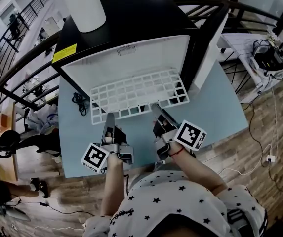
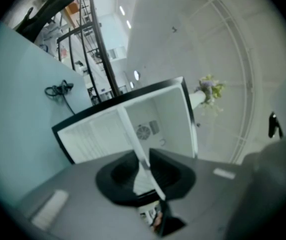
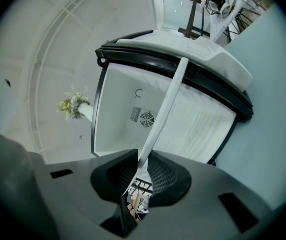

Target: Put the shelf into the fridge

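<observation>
A white wire shelf (image 1: 136, 95) lies level, its far part inside the open black fridge (image 1: 131, 28) and its near edge sticking out over the table. My left gripper (image 1: 109, 118) is shut on the shelf's near edge at the left, and my right gripper (image 1: 156, 108) is shut on it at the right. In the left gripper view the shelf (image 2: 133, 134) shows edge-on as a white bar that runs from between the jaws of the gripper (image 2: 145, 171) into the white fridge interior (image 2: 162, 124). The right gripper view shows the same bar (image 3: 165, 104) gripped by the gripper (image 3: 142, 171).
The fridge stands on a light blue table (image 1: 215, 107), with its door (image 1: 213, 38) swung open to the right. A white cylinder (image 1: 84, 4) stands on top of the fridge. A black cable (image 1: 79, 102) lies on the table to the left. Railings and cluttered floor surround the table.
</observation>
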`<state>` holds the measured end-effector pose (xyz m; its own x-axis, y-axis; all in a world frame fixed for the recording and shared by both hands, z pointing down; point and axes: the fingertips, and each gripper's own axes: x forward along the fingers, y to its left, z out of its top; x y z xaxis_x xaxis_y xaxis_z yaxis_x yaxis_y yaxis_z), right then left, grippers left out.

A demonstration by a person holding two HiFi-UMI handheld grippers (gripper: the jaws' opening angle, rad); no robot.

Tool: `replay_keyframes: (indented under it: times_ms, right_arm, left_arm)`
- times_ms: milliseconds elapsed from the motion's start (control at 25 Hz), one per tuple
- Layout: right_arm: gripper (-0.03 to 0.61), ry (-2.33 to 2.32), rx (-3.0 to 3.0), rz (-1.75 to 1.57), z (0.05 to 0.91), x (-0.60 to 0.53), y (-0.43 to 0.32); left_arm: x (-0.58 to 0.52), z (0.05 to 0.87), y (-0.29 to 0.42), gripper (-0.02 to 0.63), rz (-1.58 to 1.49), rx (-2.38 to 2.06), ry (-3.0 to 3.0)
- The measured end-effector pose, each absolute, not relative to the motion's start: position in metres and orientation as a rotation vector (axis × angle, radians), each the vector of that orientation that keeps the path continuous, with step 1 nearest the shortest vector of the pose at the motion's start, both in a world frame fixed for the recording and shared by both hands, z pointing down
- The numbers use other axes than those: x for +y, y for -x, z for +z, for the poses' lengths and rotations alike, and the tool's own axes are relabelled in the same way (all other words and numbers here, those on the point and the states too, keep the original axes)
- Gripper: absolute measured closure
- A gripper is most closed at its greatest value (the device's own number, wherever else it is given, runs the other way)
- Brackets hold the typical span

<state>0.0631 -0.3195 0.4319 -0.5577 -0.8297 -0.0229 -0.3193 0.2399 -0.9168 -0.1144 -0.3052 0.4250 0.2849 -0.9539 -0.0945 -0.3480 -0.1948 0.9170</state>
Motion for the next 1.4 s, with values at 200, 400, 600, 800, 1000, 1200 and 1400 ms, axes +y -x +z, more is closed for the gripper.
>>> replay_keyframes:
  times_ms: [200, 400, 600, 800, 1000, 1200, 1400]
  right_arm:
    - [0.517, 1.034, 2.013, -1.296, 0.432, -0.326, -0.062]
    - [0.517, 1.023, 2.025, -1.291, 0.43, -0.336, -0.062]
    - [0.517, 1.012, 2.04, -1.296, 0.432, -0.343, -0.061]
    - [0.517, 0.993, 2.06, -1.288, 0.431, -0.346, -0.06]
    - [0.517, 0.99, 2.064, -1.298, 0.431, -0.355, -0.057]
    - [0.517, 0.991, 2.064, -1.292, 0.43, -0.366, -0.056]
    - [0.517, 0.989, 2.075, -1.292, 0.431, -0.374, -0.057]
  left_arm:
    - [-0.311, 0.425, 0.115, 0.546, -0.902, -1.208, -1.718]
    - [-0.32, 0.424, 0.114, 0.534, -0.876, -1.227, -1.757]
    - [-0.324, 0.431, 0.115, 0.529, -0.803, -1.295, -1.788]
    - [-0.322, 0.431, 0.112, 0.497, -0.665, -1.397, -1.873]
    - [-0.311, 0.43, 0.102, 0.477, -0.547, -1.48, -1.977]
    - [-0.316, 0.426, 0.081, 0.566, -0.422, -1.491, -2.09]
    - [-0.333, 0.423, 0.066, 0.607, -0.31, -1.524, -2.156]
